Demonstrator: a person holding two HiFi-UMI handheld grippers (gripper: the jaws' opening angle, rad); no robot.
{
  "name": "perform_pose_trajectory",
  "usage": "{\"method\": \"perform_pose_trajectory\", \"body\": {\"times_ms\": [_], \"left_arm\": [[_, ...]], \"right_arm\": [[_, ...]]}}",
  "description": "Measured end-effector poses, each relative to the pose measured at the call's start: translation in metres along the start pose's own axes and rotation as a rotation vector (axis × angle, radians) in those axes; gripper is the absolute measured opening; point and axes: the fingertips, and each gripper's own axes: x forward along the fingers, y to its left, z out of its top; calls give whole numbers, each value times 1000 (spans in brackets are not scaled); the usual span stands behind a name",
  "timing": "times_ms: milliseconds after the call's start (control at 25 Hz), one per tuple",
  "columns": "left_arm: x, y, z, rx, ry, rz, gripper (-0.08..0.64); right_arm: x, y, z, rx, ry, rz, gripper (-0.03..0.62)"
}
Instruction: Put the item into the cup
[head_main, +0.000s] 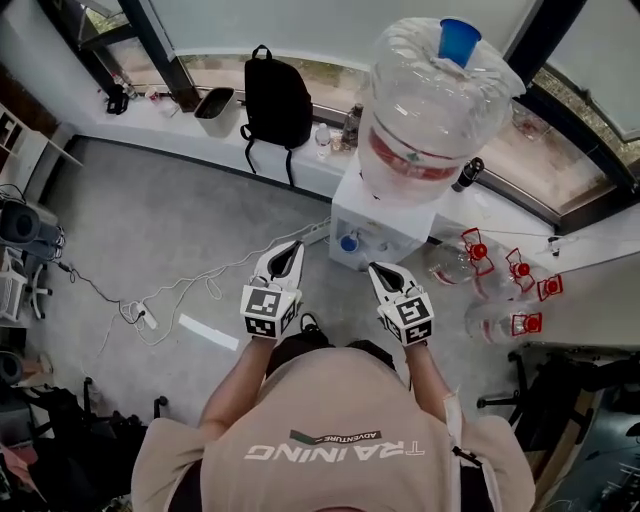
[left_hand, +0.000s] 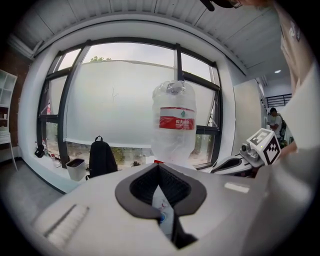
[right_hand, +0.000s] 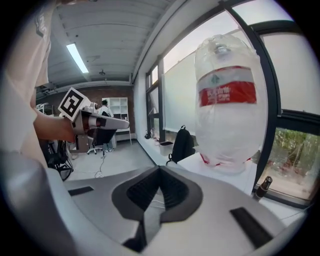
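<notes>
Left gripper (head_main: 291, 250), right gripper (head_main: 378, 270): jaws clenched, empty, facing water jug (head_main: 435, 100), red label (head_main: 410, 162); shirt (head_main: 340, 400) reads TRAINING.

The person wears a beige short-sleeved T-shirt (head_main: 330, 410) with white lettering and a small dark emblem across it. The left gripper (head_main: 291, 247) and right gripper (head_main: 376, 269) have pale grey shells and dark ribbed pads (left_hand: 172, 187). Each carries a cube (head_main: 268, 311) with black-and-white square markers.

From the left gripper (head_main: 290, 252) and right gripper (head_main: 379, 271), the water dispenser (head_main: 380, 235) and its big bottle (head_main: 430, 110) are blocking 12 o'clock. Empty bottles (head_main: 492, 320) are crowding 3 o'clock. Floor (head_main: 150, 215) is lying open toward 10 o'clock, cables (head_main: 145, 315) trailing across.
</notes>
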Motion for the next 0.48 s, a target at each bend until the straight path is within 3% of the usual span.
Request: {"method": "perform_pose_trajectory", "body": {"times_ms": [240, 480], "left_arm": [[14, 15, -12, -14, 22, -61, 8], [28, 23, -35, -46, 60, -51, 8]], "right_arm": [[25, 2, 2, 19, 26, -44, 11], [48, -4, -22, 26, 111, -8, 11]]}}
